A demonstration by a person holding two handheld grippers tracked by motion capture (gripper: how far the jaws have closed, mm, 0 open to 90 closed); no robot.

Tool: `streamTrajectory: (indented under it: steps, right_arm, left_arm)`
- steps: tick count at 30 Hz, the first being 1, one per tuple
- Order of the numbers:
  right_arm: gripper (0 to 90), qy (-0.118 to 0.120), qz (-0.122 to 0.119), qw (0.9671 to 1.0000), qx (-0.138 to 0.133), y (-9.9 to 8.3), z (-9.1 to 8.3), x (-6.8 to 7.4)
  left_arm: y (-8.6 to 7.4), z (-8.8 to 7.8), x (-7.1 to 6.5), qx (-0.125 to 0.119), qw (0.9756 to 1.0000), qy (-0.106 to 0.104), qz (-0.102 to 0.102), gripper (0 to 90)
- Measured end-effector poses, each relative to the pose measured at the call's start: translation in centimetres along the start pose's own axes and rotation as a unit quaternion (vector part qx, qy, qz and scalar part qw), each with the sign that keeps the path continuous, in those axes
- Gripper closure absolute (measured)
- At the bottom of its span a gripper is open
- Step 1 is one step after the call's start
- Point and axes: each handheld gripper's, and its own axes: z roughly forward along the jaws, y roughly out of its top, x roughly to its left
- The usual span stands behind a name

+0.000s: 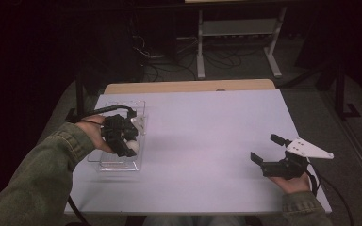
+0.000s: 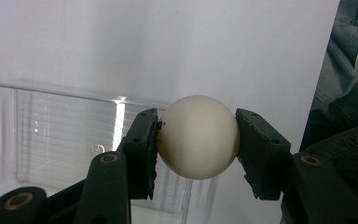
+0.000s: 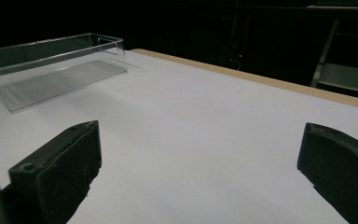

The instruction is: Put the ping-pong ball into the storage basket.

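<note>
Left gripper view: the left gripper [image 2: 196,140] pinches a white ball [image 2: 198,136] over the clear tray [image 1: 104,165]; the right gripper [image 1: 267,149] hangs spread wide above the table [image 1: 207,127].

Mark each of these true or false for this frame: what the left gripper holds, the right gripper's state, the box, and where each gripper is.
1. The left gripper is shut on a white ball. True.
2. The right gripper holds a ball too. False: its jaws stand wide apart with nothing between them.
3. The clear plastic box sits on the person's left side of the table. True.
4. The left gripper is out over the middle of the table. False: it is over the box.
</note>
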Motion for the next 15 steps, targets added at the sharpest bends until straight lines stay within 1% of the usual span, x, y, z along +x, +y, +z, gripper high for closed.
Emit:
streamTrajectory:
  steps: [1, 5, 6, 7, 15]
  right_arm:
    - [0.0, 0.000, 0.000, 1.0000, 0.000, 0.0, 0.0, 0.0]
    - [0.0, 0.000, 0.000, 1.0000, 0.000, 0.0, 0.0, 0.0]
    - [0.0, 0.001, 0.000, 1.0000, -0.001, 0.0, 0.0, 0.0]
    - [0.0, 0.001, 0.000, 1.0000, -0.001, 0.0, 0.0, 0.0]
    - [0.0, 0.000, -0.001, 1.0000, -0.001, 0.0, 0.0, 0.0]
  left_arm:
    - [-0.1, 0.0, 0.1, 0.002, 1.0000, 0.001, 0.000, 50.5]
    - [-0.9, -0.1, 0.5, 0.013, 0.9998, 0.004, -0.012, 50.5]
    - [-1.3, -0.1, 0.7, 0.017, 0.9997, 0.006, -0.019, 50.5]
    - [-1.3, -0.1, 0.7, 0.017, 0.9997, 0.006, -0.019, 50.5]
    - [-2.8, 0.2, 1.3, 0.030, 0.9991, 0.013, -0.027, 50.5]
